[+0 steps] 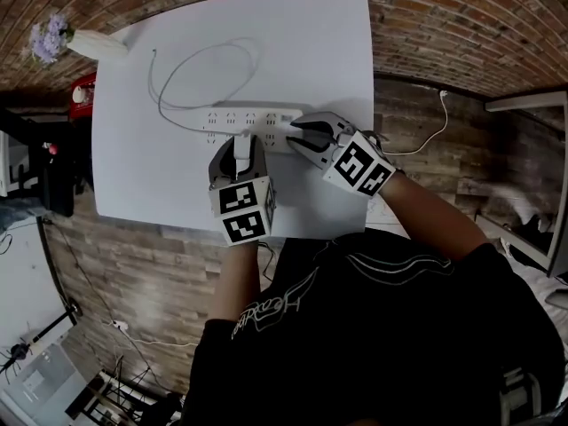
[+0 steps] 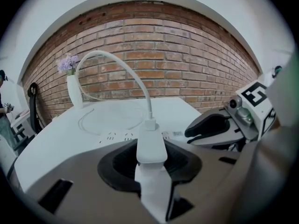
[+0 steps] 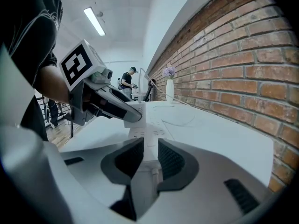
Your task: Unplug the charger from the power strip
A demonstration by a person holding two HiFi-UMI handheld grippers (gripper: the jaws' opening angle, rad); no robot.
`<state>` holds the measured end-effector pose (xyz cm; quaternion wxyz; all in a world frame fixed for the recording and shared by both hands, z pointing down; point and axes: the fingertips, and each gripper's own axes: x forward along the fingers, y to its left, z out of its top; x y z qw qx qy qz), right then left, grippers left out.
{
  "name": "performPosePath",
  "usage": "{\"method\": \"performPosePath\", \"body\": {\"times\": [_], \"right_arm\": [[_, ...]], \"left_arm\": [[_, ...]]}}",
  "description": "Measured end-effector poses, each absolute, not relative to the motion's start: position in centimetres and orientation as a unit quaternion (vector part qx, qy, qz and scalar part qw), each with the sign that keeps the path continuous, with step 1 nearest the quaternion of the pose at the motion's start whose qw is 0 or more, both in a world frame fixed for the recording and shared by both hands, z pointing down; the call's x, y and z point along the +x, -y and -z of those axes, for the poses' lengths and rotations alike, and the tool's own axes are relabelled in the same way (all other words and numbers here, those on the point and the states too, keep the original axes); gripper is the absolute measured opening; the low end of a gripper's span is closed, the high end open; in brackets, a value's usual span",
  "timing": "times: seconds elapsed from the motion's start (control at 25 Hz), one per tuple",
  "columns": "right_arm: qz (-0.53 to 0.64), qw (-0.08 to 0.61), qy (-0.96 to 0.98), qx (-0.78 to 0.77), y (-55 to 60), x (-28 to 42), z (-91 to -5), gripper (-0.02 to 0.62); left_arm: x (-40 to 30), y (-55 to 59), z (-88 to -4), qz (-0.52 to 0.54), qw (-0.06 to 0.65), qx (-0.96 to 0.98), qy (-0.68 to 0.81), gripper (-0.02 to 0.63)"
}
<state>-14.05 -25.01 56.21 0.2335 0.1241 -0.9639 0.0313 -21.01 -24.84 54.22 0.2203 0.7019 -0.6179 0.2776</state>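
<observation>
- On the white table (image 1: 337,51), the power strip (image 1: 253,118) lies near the front edge, one end clamped between the right gripper's (image 1: 303,135) jaws.
- The left gripper (image 1: 241,146) grips the white charger (image 2: 152,146) right at the strip; its cable (image 2: 117,59) arcs upward.

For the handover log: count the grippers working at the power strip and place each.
2. The left gripper grips the white charger near the middle of the power strip; the right gripper clamps the strip's right end in the head view. No others appear hidden.
</observation>
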Motion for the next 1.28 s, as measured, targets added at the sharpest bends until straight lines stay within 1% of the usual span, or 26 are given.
{"method": "performPosePath", "body": {"times": [0.08,0.24,0.32,0.4,0.6,0.68,0.8,1.0,1.08,1.16,1.28], "right_arm": [[-0.032,0.234,0.964,0.123,25.02,-14.12,-56.24,0.075],[-0.034,0.234,0.964,0.122,25.07,-14.14,-56.21,0.075],[-0.034,0.233,0.964,0.122,25.04,-14.13,-56.19,0.075],[-0.035,0.233,0.964,0.121,25.05,-14.12,-56.15,0.075],[-0.032,0.234,0.964,0.123,25.01,-14.02,-56.17,0.075],[-0.032,0.234,0.964,0.123,25.05,-14.00,-56.19,0.075],[-0.031,0.234,0.964,0.124,25.10,-14.00,-56.24,0.075],[-0.032,0.233,0.964,0.122,25.02,-13.97,-56.24,0.075],[-0.033,0.233,0.964,0.122,25.03,-13.95,-56.21,0.075],[-0.033,0.233,0.964,0.122,25.00,-13.98,-56.21,0.075],[-0.032,0.233,0.964,0.123,24.99,-14.02,-56.19,0.075]], "left_arm": [[-21.12,24.80,-54.30,-0.270,0.235,0.705,0.612,0.133],[-21.46,24.77,-54.41,-0.222,0.300,0.714,0.593,0.135],[-21.58,24.68,-54.44,-0.209,0.316,0.715,0.588,0.140],[-21.57,24.68,-54.39,-0.218,0.306,0.715,0.590,0.139],[-21.05,24.56,-54.14,-0.269,0.240,0.705,0.611,0.133],[-20.97,24.55,-54.11,-0.276,0.229,0.697,0.621,0.133],[-20.97,24.55,-54.21,-0.273,0.238,0.699,0.617,0.133],[-21.28,24.41,-54.29,-0.235,0.290,0.708,0.600,0.135],[-21.35,24.41,-54.31,-0.230,0.297,0.711,0.594,0.135],[-21.37,24.36,-54.27,-0.236,0.291,0.712,0.594,0.135],[-21.14,24.32,-54.13,-0.263,0.260,0.708,0.601,0.135]]}}
